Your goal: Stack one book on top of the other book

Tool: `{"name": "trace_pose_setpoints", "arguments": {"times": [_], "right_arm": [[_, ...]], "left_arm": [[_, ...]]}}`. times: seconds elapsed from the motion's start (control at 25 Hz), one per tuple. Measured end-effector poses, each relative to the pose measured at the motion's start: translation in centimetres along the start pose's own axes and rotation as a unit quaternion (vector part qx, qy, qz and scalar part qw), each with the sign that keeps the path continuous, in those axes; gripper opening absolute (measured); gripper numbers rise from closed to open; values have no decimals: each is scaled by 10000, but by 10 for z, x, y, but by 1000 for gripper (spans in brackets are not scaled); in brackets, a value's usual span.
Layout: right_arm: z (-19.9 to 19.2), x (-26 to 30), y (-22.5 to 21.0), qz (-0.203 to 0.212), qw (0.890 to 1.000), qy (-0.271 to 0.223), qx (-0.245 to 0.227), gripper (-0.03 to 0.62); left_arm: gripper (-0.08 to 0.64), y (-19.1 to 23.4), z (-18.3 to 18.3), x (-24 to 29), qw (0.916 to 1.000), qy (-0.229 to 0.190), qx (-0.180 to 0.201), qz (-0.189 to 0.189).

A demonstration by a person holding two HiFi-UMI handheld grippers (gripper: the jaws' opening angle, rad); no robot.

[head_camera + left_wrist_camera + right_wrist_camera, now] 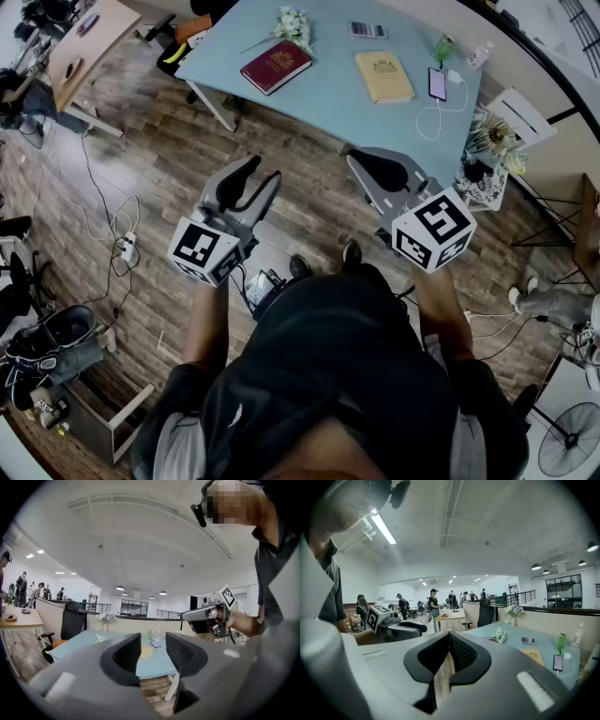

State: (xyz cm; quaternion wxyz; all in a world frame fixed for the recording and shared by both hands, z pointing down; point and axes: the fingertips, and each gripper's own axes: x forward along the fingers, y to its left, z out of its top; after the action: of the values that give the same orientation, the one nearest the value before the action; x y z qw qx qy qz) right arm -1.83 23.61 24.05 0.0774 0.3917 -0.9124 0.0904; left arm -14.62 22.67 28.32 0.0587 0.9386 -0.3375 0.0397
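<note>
Person: dark shirt, standing, one gripper in each hand, marker cubes nearest the body.
Left gripper: held about level over the wooden floor, jaws apart, nothing between them; table edge seen through the gap.
Right gripper: beside the left one and apart from it, about level, jaws pressed together, empty.
Table: light blue, just beyond both grippers' tips, touched by neither.
Red book: flat on the table's left part, ahead of the left gripper.
Tan book: flat on the table's right part, ahead of the right gripper, well apart from the red book; not stacked.
Phone: just right of the tan book, white cable looping toward the near edge.
Far side: white flowers, calculator, green bottle.
</note>
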Motion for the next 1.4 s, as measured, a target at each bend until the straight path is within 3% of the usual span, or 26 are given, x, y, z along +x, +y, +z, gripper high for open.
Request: {"name": "trace_pose_setpoints", "arguments": {"times": [0.92,1.16,1.4], "right_arm": [[-8,29,48,-181,9997,65,126,6],[-14,35,29,-154,9995,115,240,6],[-18,52,-5,29,9991,86,407,6]], "left_arm": [[219,21,-23,-48,9998,-84,-99,-139],[219,24,-30,-32,9997,38,-197,-109],[219,37,-30,-11,9995,180,-214,155]]}}
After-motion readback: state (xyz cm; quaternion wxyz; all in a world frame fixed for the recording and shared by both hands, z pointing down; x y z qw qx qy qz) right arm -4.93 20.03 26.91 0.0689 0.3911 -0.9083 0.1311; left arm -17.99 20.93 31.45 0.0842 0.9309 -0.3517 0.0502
